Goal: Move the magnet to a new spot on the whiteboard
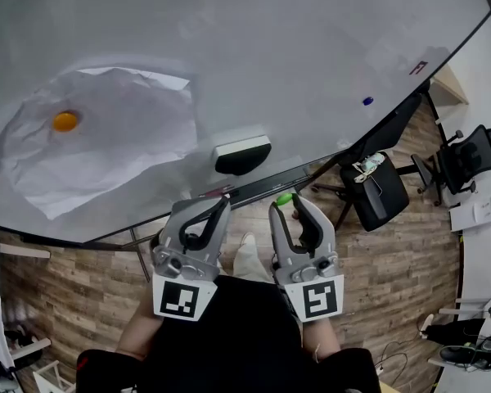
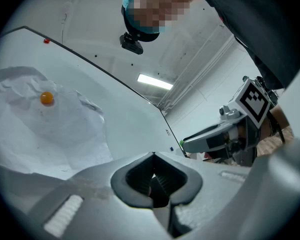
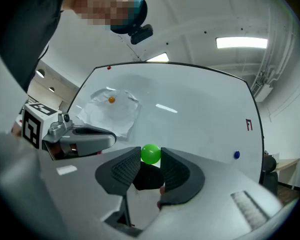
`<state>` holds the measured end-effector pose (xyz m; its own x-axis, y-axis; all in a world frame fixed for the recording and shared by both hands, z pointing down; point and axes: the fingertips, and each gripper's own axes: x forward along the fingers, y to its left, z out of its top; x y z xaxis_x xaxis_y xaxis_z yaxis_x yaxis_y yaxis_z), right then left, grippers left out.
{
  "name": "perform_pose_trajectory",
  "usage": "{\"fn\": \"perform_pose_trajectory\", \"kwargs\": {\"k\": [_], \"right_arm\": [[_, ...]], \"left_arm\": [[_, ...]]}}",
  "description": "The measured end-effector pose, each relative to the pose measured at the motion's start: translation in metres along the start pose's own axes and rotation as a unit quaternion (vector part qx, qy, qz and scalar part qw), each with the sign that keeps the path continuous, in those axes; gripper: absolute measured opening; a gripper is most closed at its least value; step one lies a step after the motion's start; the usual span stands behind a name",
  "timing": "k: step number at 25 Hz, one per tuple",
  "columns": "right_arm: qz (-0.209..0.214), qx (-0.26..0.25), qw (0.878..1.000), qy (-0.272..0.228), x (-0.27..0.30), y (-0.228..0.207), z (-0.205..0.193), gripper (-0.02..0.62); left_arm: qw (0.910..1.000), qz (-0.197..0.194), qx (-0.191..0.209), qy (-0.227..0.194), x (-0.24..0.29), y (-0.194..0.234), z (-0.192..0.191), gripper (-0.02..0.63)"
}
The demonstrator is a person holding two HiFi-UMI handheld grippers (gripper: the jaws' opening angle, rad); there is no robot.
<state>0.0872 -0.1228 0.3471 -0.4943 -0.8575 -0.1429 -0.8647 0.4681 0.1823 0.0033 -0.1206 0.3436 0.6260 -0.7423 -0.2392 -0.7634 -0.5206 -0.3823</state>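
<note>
The right gripper has its jaws closed on the green magnet. The ball is pinched at the very tips, low down by the bottom edge of the whiteboard; whether it touches the board's surface cannot be told. The left gripper sits just beside it, its jaws brought together with nothing between them.

On the board's left part a crumpled sheet of paper is pinned by an orange magnet. An eraser clings near the bottom edge, just above the two grippers. Towards the right edge sit a small blue magnet and a red mark. Between the paper and the blue magnet the wide middle and upper board is plain white. Below the board's right corner a black chair stands on the wooden floor.
</note>
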Motion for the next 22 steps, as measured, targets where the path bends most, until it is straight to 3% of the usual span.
{"fn": "perform_pose_trajectory", "kwargs": {"k": [22], "right_arm": [[0.009, -0.017, 1.0, -0.002, 0.014, 0.001, 0.003, 0.127]], "left_arm": [[1.0, 0.004, 0.0, 0.002, 0.004, 0.007, -0.005, -0.005]]}}
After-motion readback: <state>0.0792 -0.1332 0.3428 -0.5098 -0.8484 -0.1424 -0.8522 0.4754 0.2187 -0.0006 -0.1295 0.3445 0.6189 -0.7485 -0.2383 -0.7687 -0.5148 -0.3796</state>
